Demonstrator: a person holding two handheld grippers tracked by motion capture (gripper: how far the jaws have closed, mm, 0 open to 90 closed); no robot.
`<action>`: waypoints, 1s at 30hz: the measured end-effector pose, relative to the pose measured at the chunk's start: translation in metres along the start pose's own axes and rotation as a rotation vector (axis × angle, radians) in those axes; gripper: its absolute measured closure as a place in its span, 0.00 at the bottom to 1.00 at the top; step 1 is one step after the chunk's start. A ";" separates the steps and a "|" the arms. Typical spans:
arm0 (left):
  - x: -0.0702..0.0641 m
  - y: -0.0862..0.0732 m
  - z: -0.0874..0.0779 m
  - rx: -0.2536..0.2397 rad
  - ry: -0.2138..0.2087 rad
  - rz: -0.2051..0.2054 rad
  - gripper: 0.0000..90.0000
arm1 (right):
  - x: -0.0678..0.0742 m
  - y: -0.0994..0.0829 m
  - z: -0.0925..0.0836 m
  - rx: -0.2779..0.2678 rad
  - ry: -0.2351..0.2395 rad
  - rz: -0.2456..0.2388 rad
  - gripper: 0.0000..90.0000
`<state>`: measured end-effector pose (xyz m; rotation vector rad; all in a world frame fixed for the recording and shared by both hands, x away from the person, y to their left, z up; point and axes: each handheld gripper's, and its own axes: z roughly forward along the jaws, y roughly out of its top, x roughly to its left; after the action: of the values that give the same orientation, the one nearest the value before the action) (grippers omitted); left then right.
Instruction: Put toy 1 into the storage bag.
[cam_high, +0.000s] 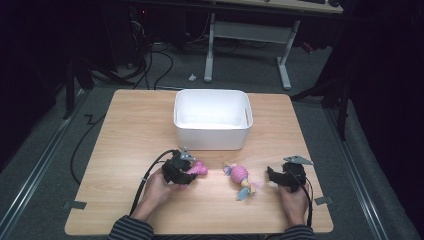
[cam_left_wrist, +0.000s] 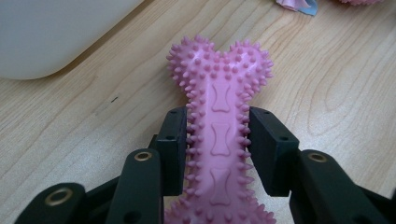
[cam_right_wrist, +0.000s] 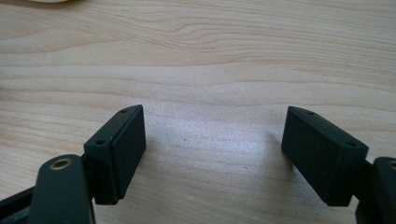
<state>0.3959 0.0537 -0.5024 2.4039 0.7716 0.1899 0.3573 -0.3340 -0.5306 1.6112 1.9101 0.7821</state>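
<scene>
A pink spiky rubber bone (cam_left_wrist: 219, 116) lies on the wooden table (cam_high: 130, 130), and my left gripper (cam_left_wrist: 217, 123) is shut on its shaft, both pads pressing the spikes. From above, the bone (cam_high: 199, 169) pokes out to the right of the left gripper (cam_high: 186, 173). A pink ball toy with blue and yellow tassels (cam_high: 240, 179) lies between my two hands. To its right my right gripper (cam_high: 271, 176) rests on the table; in the right gripper view it (cam_right_wrist: 212, 140) stands open over bare wood.
A white plastic bin (cam_high: 213, 131) sits behind the toys at the table's middle, its corner (cam_left_wrist: 51, 37) close to the bone. Cables trail from both grippers along the table's front. A desk frame and floor cables stand beyond the far edge.
</scene>
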 end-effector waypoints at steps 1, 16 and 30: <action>0.000 0.000 0.000 0.000 0.000 0.001 0.66 | 0.000 0.000 0.000 0.000 0.000 0.000 0.24; 0.000 -0.001 -0.017 -0.047 -0.010 -0.013 0.66 | 0.000 0.000 0.000 0.001 0.004 0.000 0.24; 0.003 -0.003 -0.039 -0.063 -0.008 -0.042 0.66 | 0.000 0.000 0.000 -0.001 0.007 -0.007 0.24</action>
<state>0.3851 0.0775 -0.4727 2.3261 0.8001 0.1844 0.3571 -0.3336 -0.5306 1.6021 1.9196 0.7867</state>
